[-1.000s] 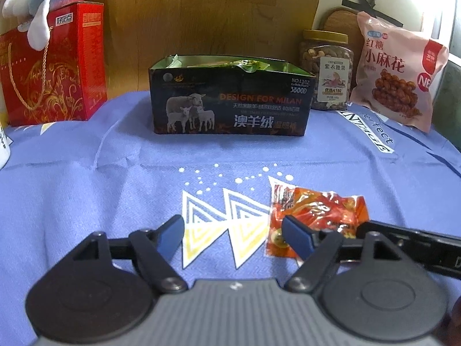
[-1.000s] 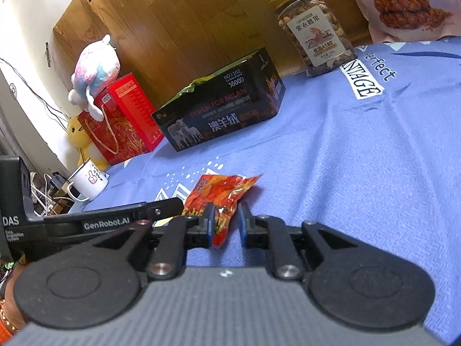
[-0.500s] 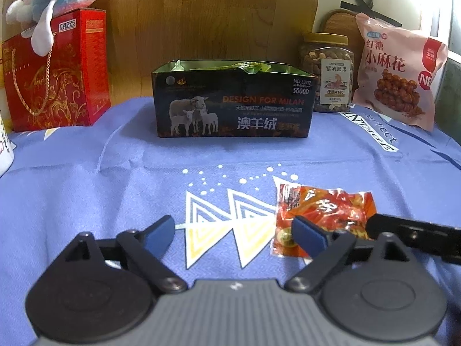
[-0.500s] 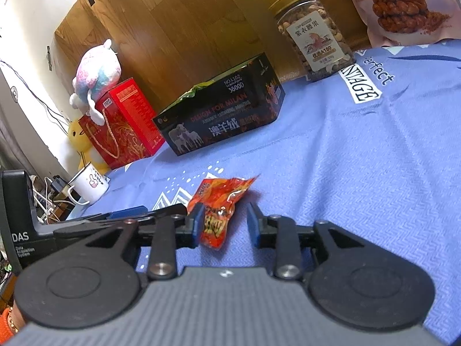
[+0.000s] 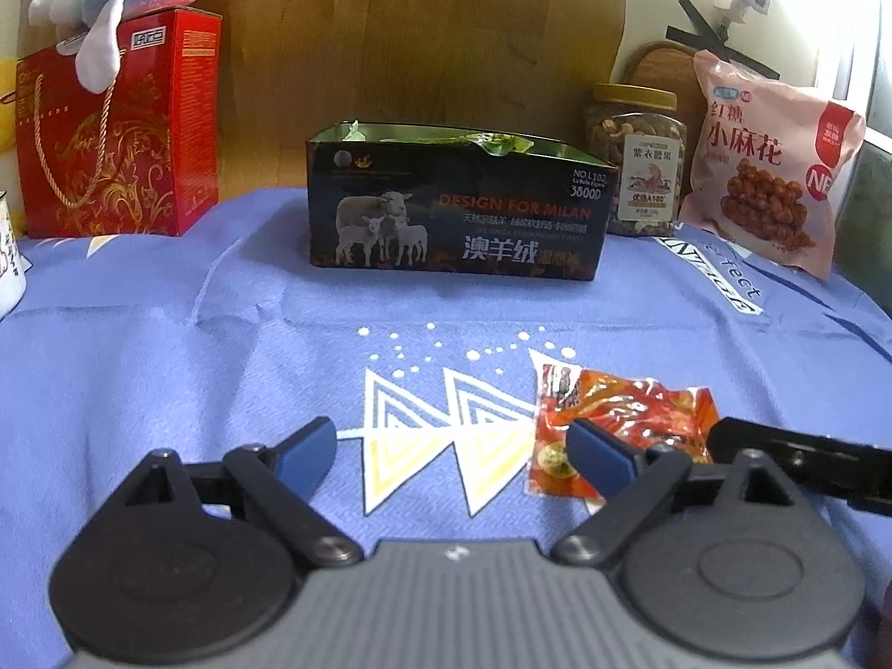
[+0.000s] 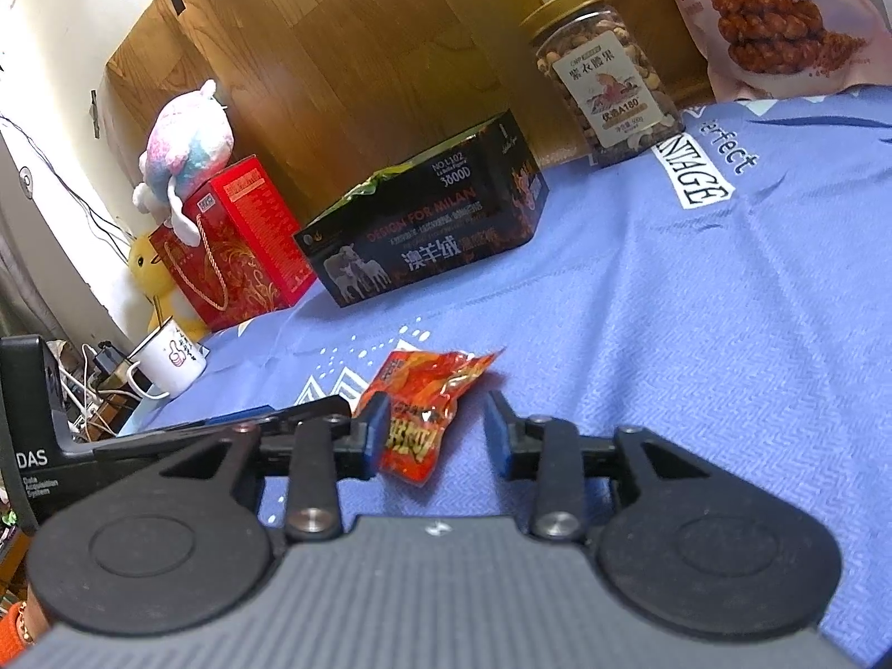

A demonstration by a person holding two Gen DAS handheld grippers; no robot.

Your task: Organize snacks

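Am holding right gripper (image 6: pixel 437 432) spread, straddling red snack packet (image 6: pixel 426 407) lying on blue cloth (image 6: pixel 697 323), not gripping. Left gripper (image 5: pixel 454 446) hovering released beside packet.

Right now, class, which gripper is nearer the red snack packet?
Right. The right gripper has the red snack packet between its open jaws. The left gripper sits to the packet's left, open over bare cloth.
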